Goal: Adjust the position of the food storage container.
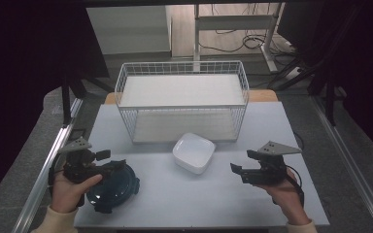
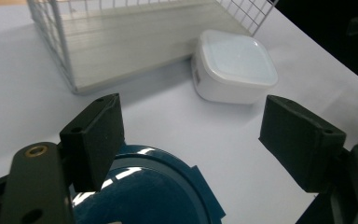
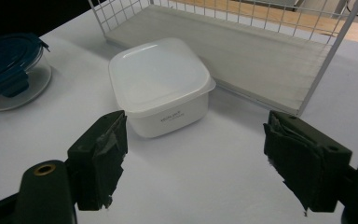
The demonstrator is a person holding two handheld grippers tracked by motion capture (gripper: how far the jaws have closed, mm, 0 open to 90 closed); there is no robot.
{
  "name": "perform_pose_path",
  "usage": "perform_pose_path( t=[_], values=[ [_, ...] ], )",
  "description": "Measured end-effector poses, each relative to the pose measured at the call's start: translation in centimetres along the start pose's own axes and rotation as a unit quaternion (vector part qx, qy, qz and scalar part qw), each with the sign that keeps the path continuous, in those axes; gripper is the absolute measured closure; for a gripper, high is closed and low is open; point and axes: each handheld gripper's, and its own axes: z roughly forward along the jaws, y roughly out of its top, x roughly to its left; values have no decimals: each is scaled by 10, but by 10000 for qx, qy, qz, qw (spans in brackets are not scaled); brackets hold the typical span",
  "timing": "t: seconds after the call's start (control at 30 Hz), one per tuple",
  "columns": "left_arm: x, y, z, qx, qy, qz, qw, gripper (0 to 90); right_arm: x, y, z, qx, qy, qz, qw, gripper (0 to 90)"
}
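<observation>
A white square lidded container [image 1: 194,153] sits mid-table in front of a white wire rack [image 1: 182,104]. A round glass container with a dark blue clip lid [image 1: 112,187] rests at the front left. My left gripper [image 1: 108,161] hovers just over that lid's far edge, jaws wide open and empty. In the left gripper view the blue lid [image 2: 154,191] lies below the open gripper [image 2: 198,140], with the white container [image 2: 235,65] beyond. My right gripper [image 1: 244,161] is open to the right of the white container. Its own view shows the open gripper [image 3: 200,158] facing the container [image 3: 161,84].
The wire rack has a white upper shelf [image 1: 182,90] and a lower board [image 3: 242,46] open toward me. The grey tabletop [image 1: 184,199] ends close at the front edge. Dark curtains flank the table, and metal rails run along both sides.
</observation>
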Motion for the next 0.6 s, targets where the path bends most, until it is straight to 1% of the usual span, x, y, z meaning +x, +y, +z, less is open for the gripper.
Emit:
perform_pose_path(
  t=[0.1, 0.23, 0.37, 0.43, 0.53, 0.6],
  values=[
    [0, 0, -1, -2, -30, -6, 10000, 215, 0, 0, 1, 2, -24, 14, 10000, 213],
    [0, -1, 1, 19, -30, -21, 10000, 218, 0, -2, 2, 48, 3, -24, 10000, 213],
    [1, -2, 3, 35, 7, -39, 10000, 223, -2, -3, 3, 63, 5, 8, 10000, 214],
    [2, -2, 2, 45, 22, -40, 10000, 225, -3, -4, 2, 73, -9, 8, 10000, 214],
    [7, -3, -7, -28, 107, -98, 9999, 231, -3, -4, 0, 59, -19, 19, 10000, 215],
    [9, -4, -9, -44, 126, -127, 9998, 233, -3, -4, 0, 53, -30, 15, 10000, 215]
  ],
)
